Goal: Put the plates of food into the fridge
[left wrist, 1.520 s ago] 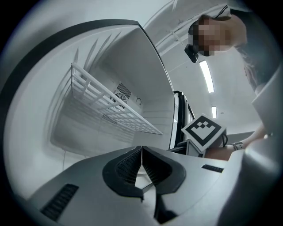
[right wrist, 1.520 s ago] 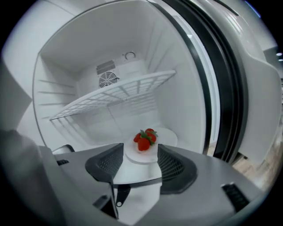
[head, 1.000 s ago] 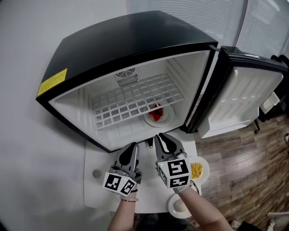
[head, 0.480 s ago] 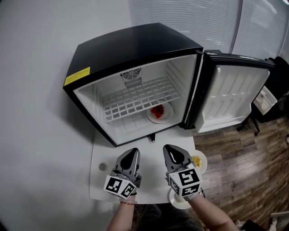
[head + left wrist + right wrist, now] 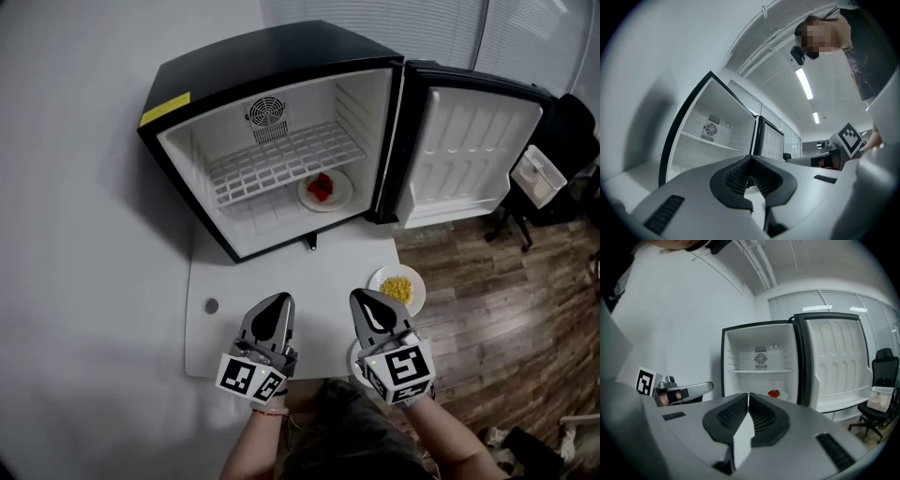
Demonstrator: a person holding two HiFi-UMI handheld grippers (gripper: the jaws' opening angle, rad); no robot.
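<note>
One plate of red food [image 5: 325,190] already lies on the floor of the fridge [image 5: 272,66], under the wire shelf [image 5: 281,164], toward the cavity's 4 o'clock corner. The plate of yellow food [image 5: 397,289] sits on the white table [image 5: 281,272], at about 1 o'clock from the right gripper [image 5: 368,300], near it but untouched.

The step in hand looks like fetching this second plate. The right gripper's jaws are pressed together on nothing, and so are those of the left gripper [image 5: 277,302]. The next move calls for spreading the right jaws, pinching the plate's near rim, then carrying it level toward 11 o'clock into the cavity beside the first plate.

The fridge door [image 5: 469,155] stands wide at 2 o'clock. A wood floor [image 5: 506,281] lies at 3 o'clock of the table, with a black office chair [image 5: 881,380] beyond the door.
</note>
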